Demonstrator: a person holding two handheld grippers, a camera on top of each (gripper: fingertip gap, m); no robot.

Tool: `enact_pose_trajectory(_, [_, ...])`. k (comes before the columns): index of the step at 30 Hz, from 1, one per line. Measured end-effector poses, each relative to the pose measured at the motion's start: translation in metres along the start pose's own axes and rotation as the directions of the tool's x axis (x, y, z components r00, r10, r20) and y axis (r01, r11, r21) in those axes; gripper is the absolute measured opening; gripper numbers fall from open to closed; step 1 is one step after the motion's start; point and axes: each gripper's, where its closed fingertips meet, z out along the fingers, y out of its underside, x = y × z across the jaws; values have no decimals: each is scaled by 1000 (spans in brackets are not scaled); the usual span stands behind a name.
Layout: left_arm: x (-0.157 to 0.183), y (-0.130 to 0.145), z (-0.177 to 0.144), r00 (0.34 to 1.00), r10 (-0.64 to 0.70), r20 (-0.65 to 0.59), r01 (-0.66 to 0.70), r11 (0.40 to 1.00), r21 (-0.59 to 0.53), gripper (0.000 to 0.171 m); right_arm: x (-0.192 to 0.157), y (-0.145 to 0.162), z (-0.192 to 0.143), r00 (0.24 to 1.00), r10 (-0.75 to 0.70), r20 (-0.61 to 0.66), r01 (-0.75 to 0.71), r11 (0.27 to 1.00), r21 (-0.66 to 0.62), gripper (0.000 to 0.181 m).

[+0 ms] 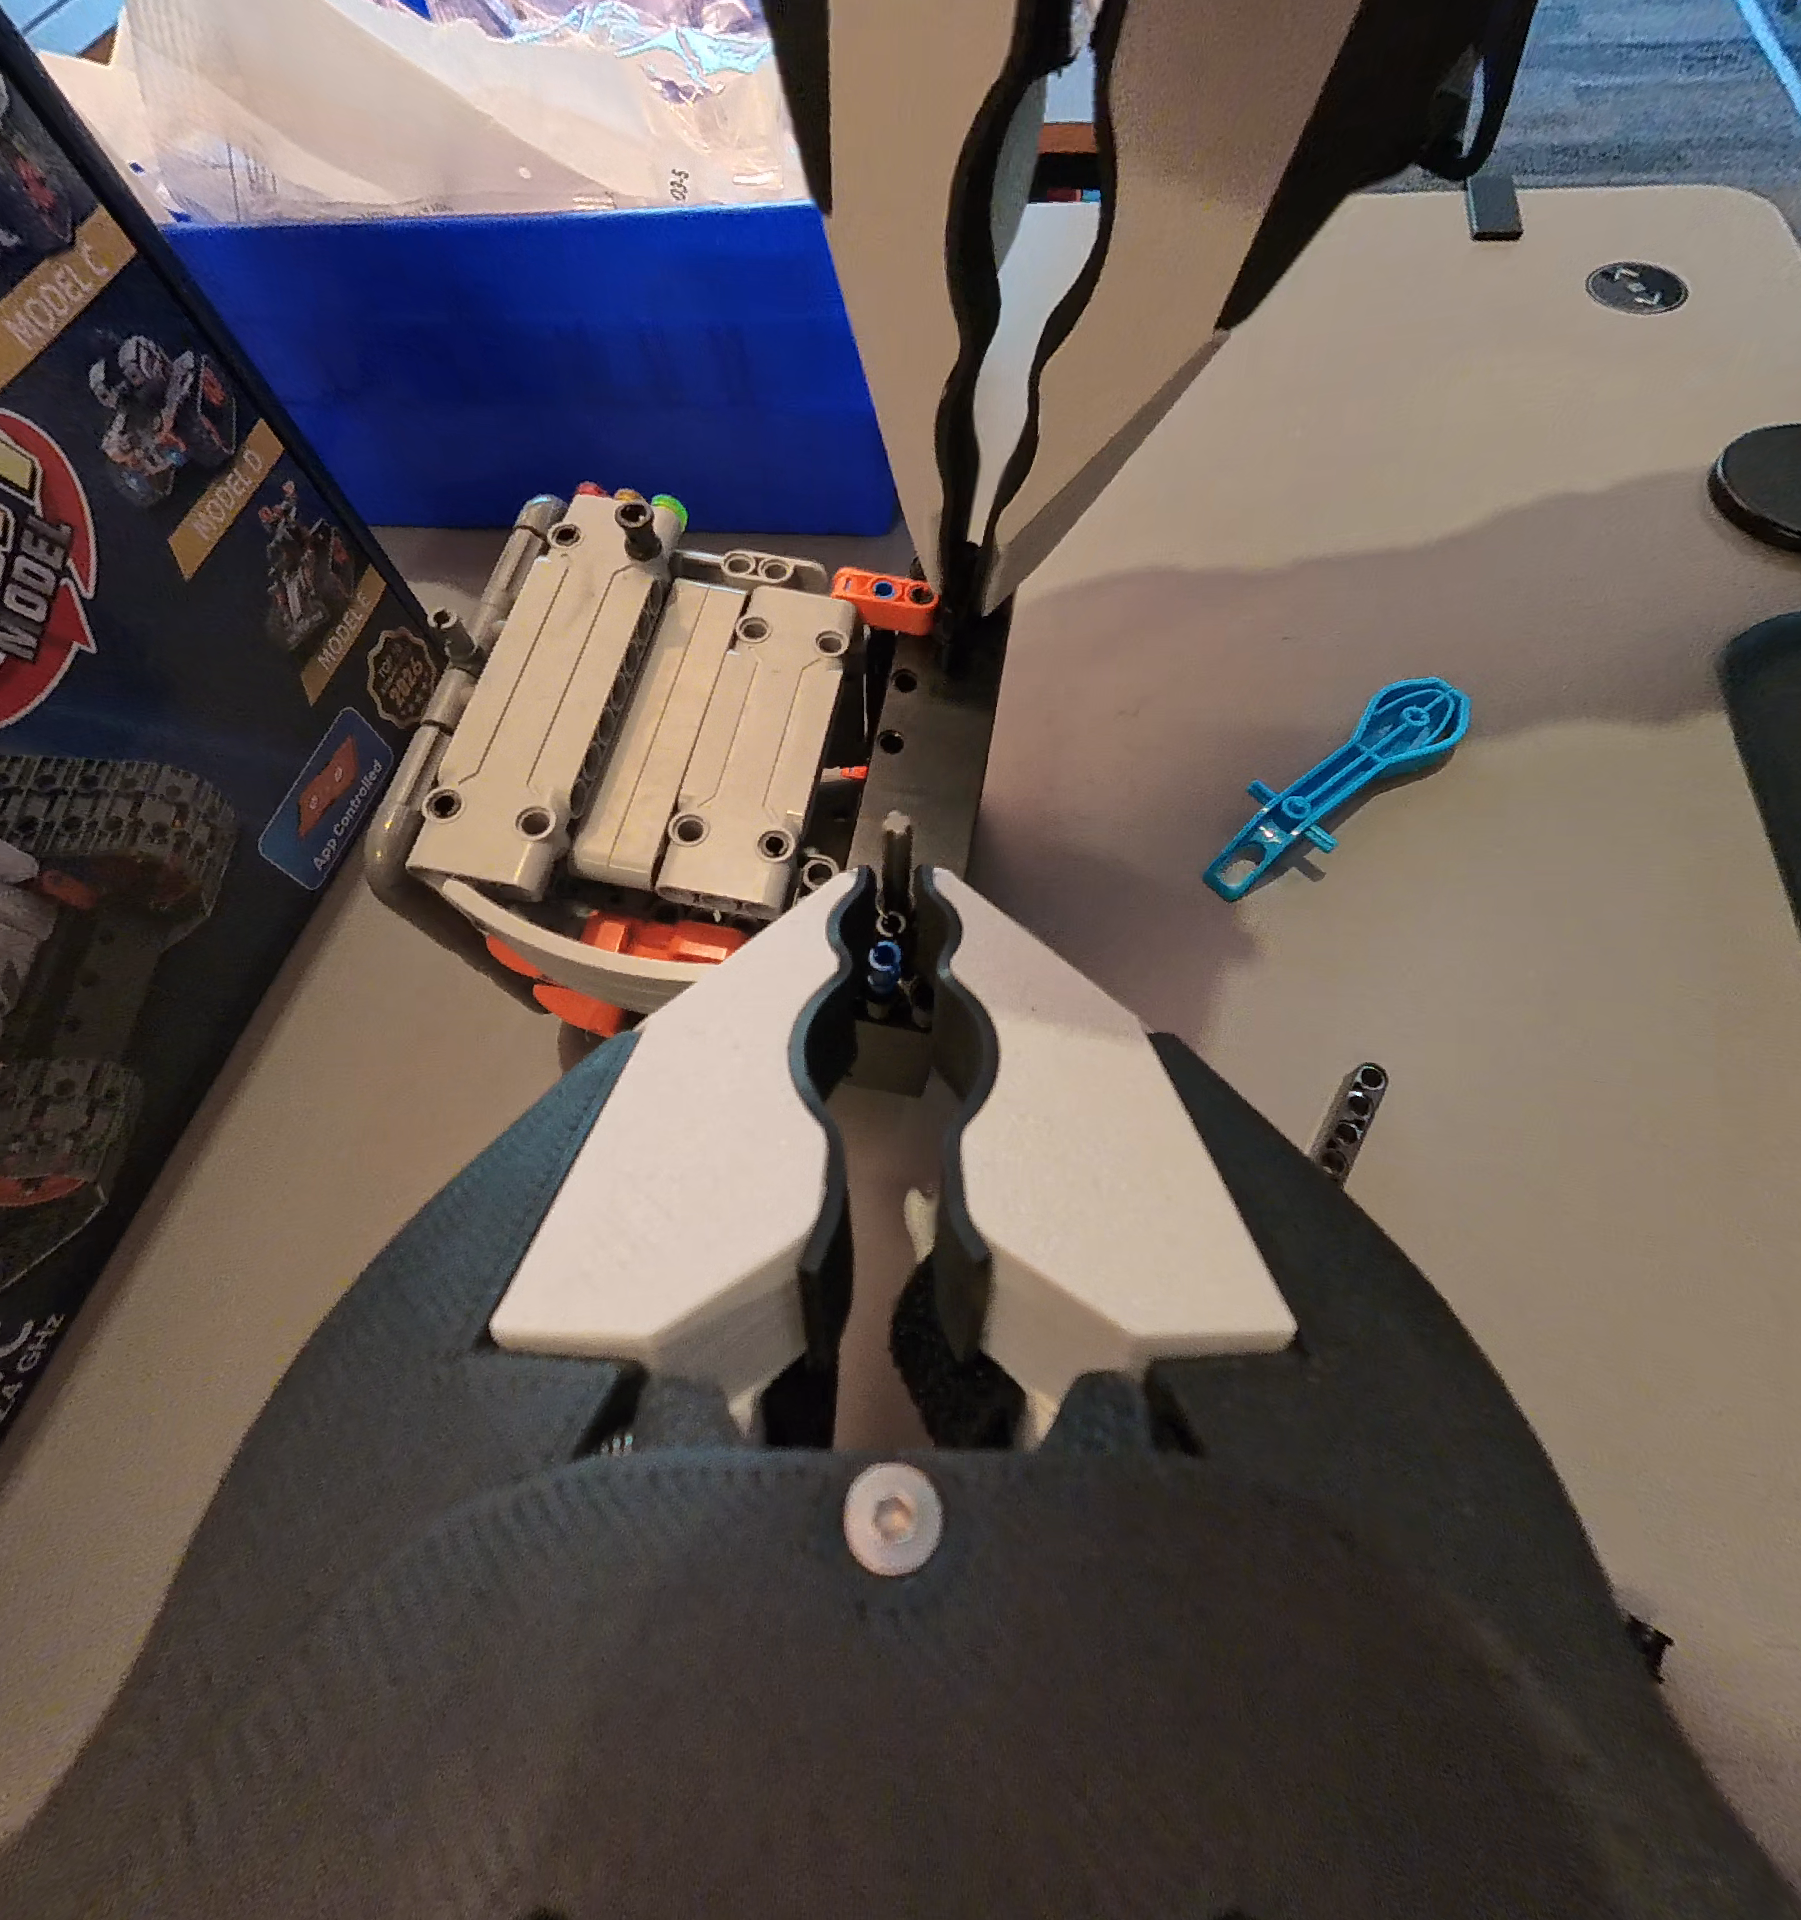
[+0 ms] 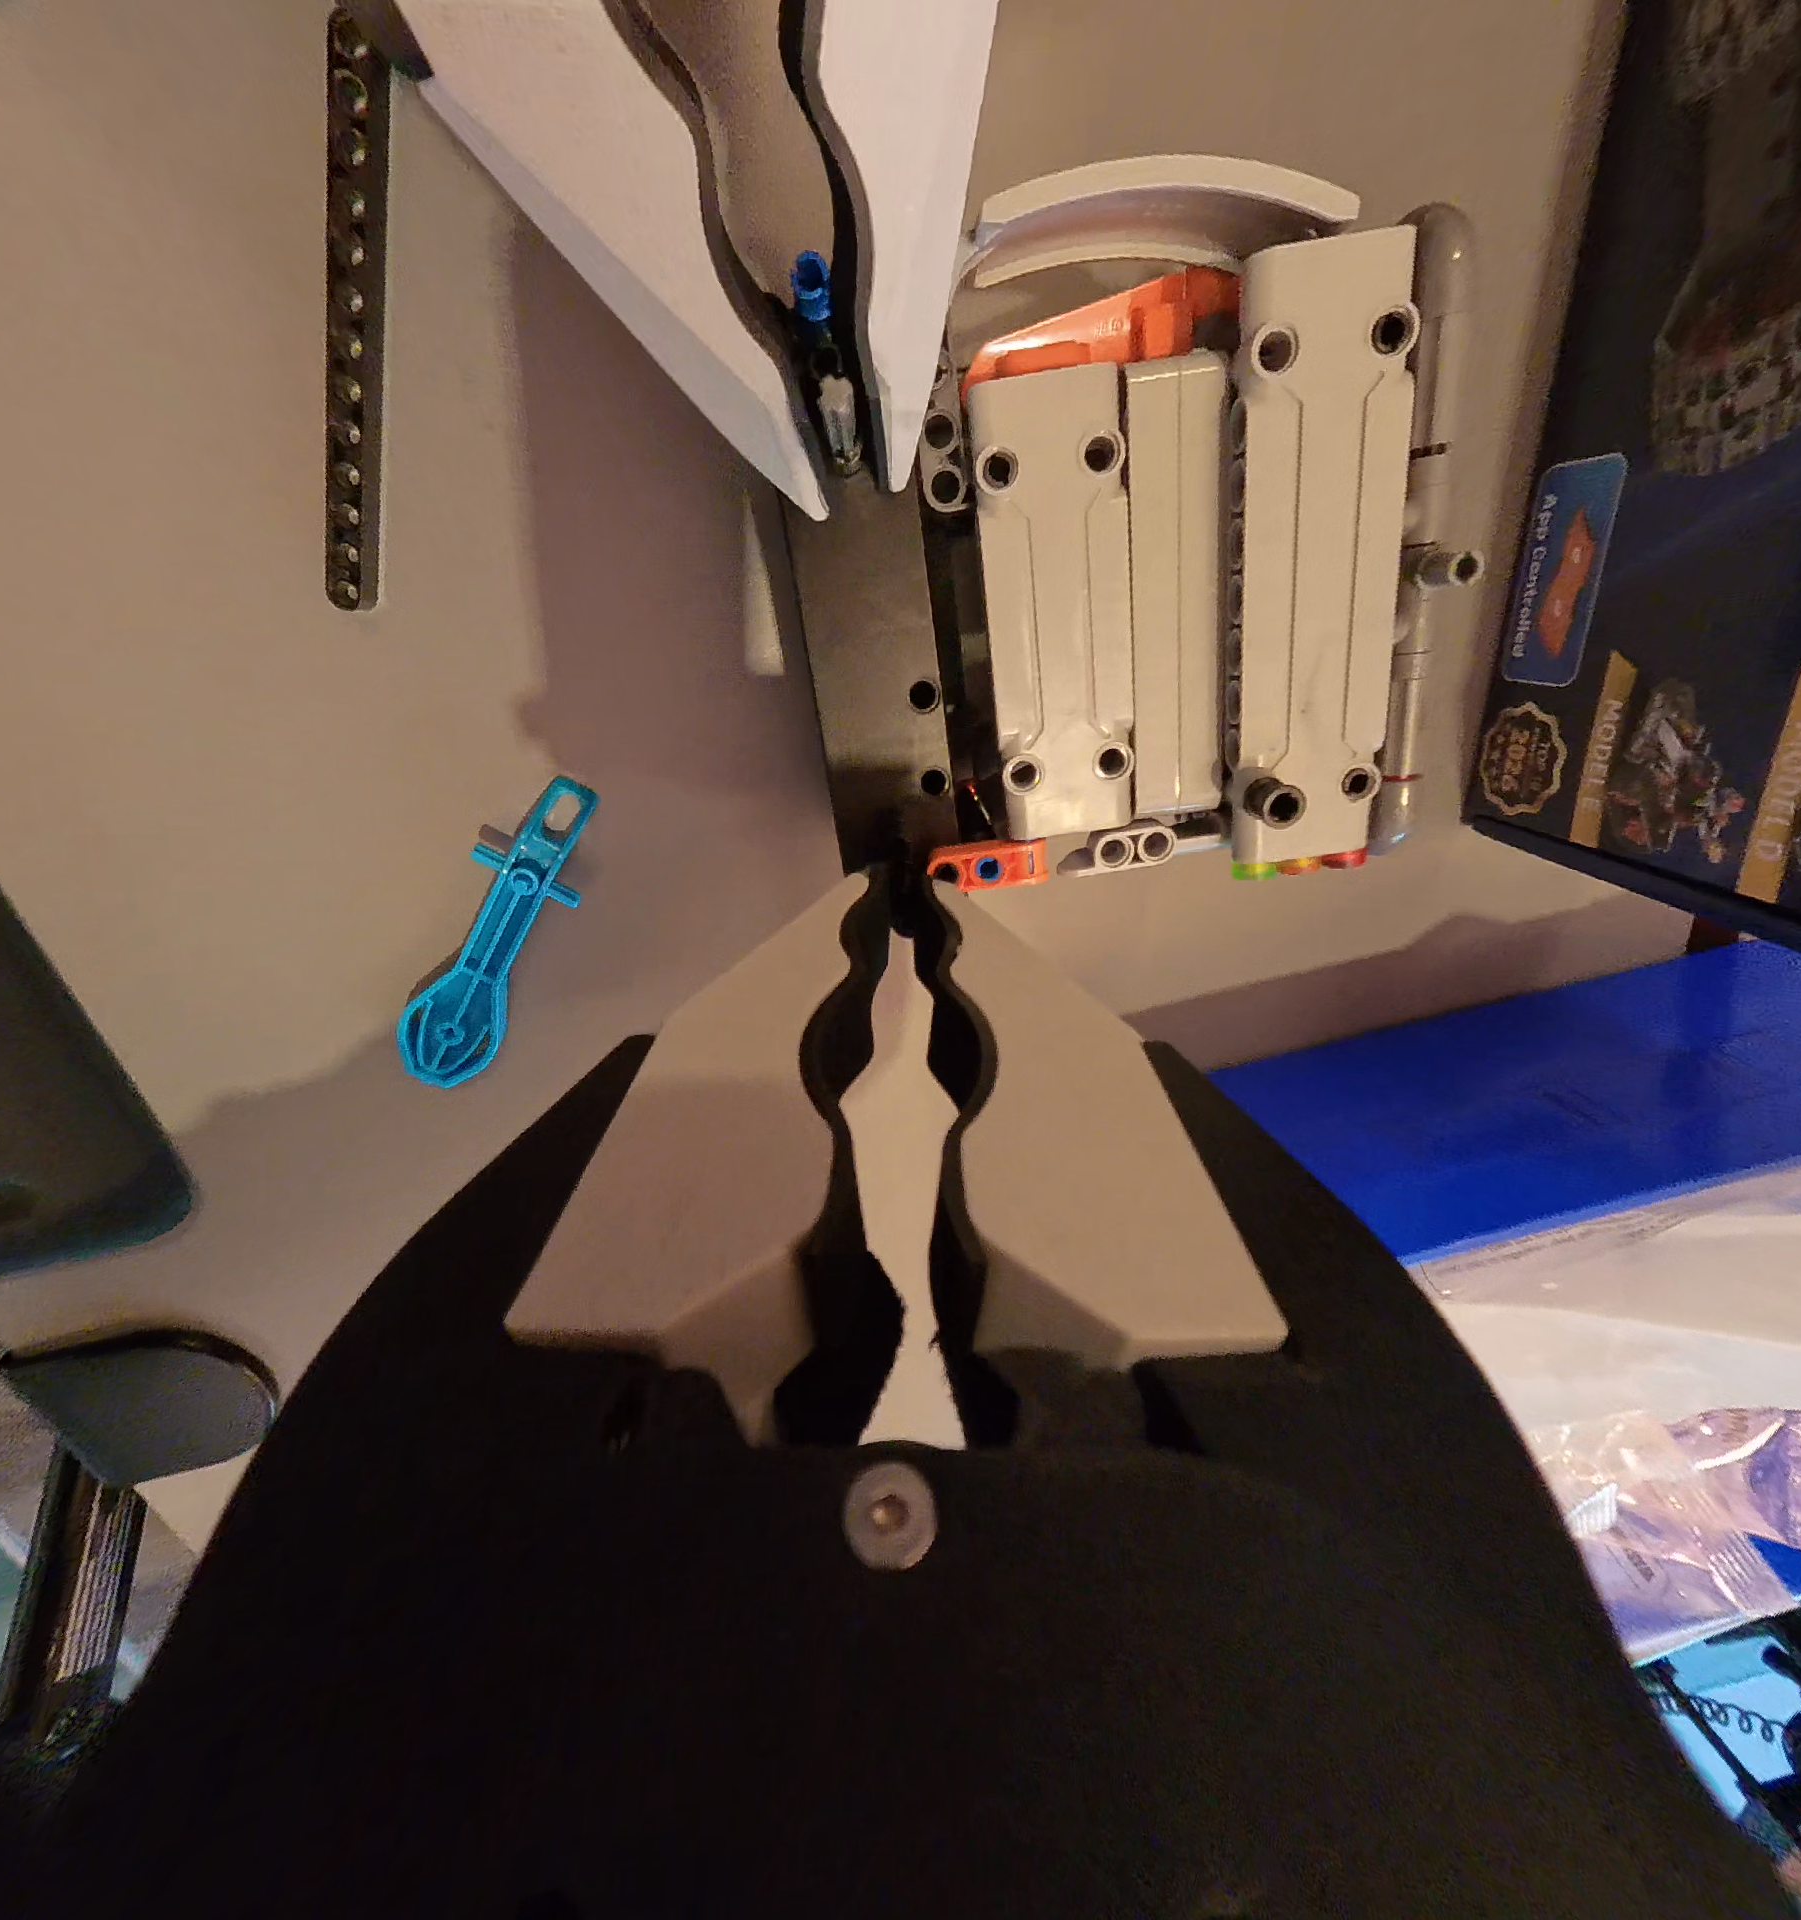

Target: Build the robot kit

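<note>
A grey brick model (image 1: pixel 626 727) with orange parts lies on the beige table; it also shows in the right wrist view (image 2: pixel 1187 571). A black beam (image 1: pixel 927 748) runs along its side, also in the right wrist view (image 2: pixel 875 665). My left gripper (image 1: pixel 896 899) is shut on a small pin piece (image 1: pixel 883 961), a blue pin and a grey axle on a black block, at the beam's near end. The left gripper (image 2: pixel 860 473) and the pin piece (image 2: pixel 811 286) also show in the right wrist view. My right gripper (image 2: pixel 906 899) is shut on the beam's other end by an orange connector (image 2: pixel 989 864); the left wrist view shows it too (image 1: pixel 963 623).
A blue plastic tool (image 1: pixel 1332 790) (image 2: pixel 501 935) and a long black holed beam (image 1: pixel 1348 1117) (image 2: pixel 356 312) lie loose on the table. A blue bin (image 1: pixel 522 353) (image 2: pixel 1550 1091) holds plastic bags. A dark printed box (image 1: pixel 96 727) (image 2: pixel 1706 520) stands beside the model. A black disc (image 1: pixel 1789 488) and a dark pad (image 1: pixel 1800 779) sit near the table's edge. Left tips to right tips: about 7 centimetres. The black disc (image 1: pixel 1789 488) is about 30 centimetres from my right fingertips. Look for it in the right wrist view (image 2: pixel 194 1392) too.
</note>
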Motion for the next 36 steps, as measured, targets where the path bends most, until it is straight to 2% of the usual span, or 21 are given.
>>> enact_pose_trajectory(3, [-2, 0, 0, 1000, 1, 2, -1, 1000, -3, 5, 3, -1, 1, 1000, 15, -2, -15, 1000, 0, 1])
enact_pose_trajectory(6, [-2, 0, 0, 1000, 1, 4, -1, 1000, -4, 5, 4, -2, -1, 996, 91, -8, -90, 993, 81, 3])
enact_pose_trajectory(7, [-2, 0, 0, 1000, 2, 6, -2, 1000, -4, 5, 3, -1, -2, 994, 110, -19, -107, 989, 103, 10])
enact_pose_trajectory(12, [-2, 0, 0, 1000, -3, 8, 3, 1000, -3, 5, 6, -1, -15, 983, 176, -59, -160, 963, 216, 2])
enact_pose_trajectory(18, [-2, -1, 1, 1000, -2, 7, 2, 1000, -6, 5, 8, -6, -12, 983, 174, -65, -155, 962, 224, 1])
enact_pose_trajectory(26, [-2, -1, 1, 1000, -1, 4, 1, 1000, -6, 5, 7, -4, -7, 990, 128, -53, -117, 979, 169, 0])
enact_pose_trajectory(33, [-3, -1, 1, 1000, -5, 1, 5, 1000, -9, 5, 7, -4, -7, 985, 173, -1, -170, 968, 184, 1])
enact_pose_trajectory(34, [-3, 0, 1, 1000, -3, 4, 3, 1000, -11, 5, 9, -3, -9, 977, 211, 3, -207, 957, 205, 16])
enact_pose_trajectory(36, [-1, 0, 0, 1000, -2, -5, 2, 1000, -16, 5, 10, 1, -14, 967, 255, -10, -246, 942, 228, 18])
